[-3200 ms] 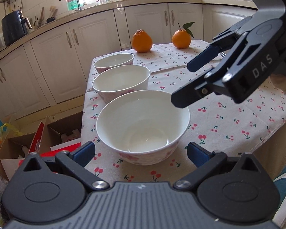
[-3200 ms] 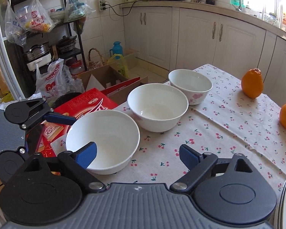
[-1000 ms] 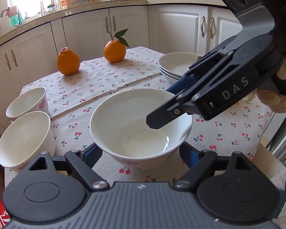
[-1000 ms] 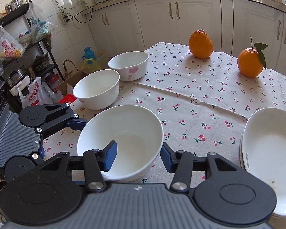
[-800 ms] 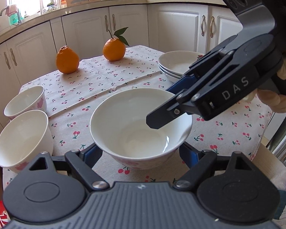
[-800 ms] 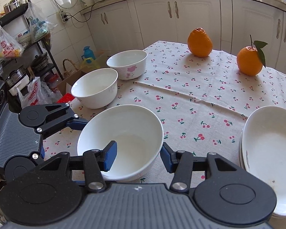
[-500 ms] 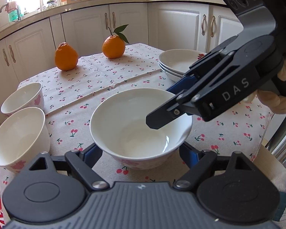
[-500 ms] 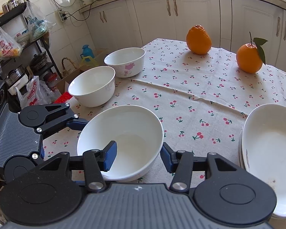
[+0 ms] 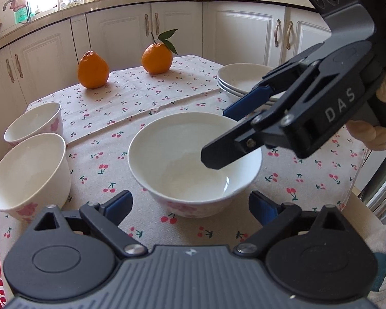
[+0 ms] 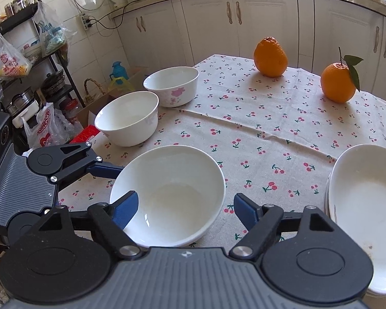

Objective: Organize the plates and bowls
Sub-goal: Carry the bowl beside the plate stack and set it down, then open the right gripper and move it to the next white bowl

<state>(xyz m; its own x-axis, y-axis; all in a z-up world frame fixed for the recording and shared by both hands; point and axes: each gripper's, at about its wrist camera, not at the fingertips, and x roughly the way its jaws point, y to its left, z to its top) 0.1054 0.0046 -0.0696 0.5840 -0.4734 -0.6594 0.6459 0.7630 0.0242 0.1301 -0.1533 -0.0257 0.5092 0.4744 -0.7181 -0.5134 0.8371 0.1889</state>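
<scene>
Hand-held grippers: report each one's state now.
Left hand-held gripper: open, jaws just widened off the large bowl.
Right hand-held gripper: open, just released the bowl's rim.

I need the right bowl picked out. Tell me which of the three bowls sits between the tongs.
The widest bowl, nearest the stacked plates. The two smaller bowls stand apart along the table's edge.

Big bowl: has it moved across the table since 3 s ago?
Yes. The big bowl went from beside the other two bowls toward the stacked plates; both tools just opened, pads clear of it.
</scene>
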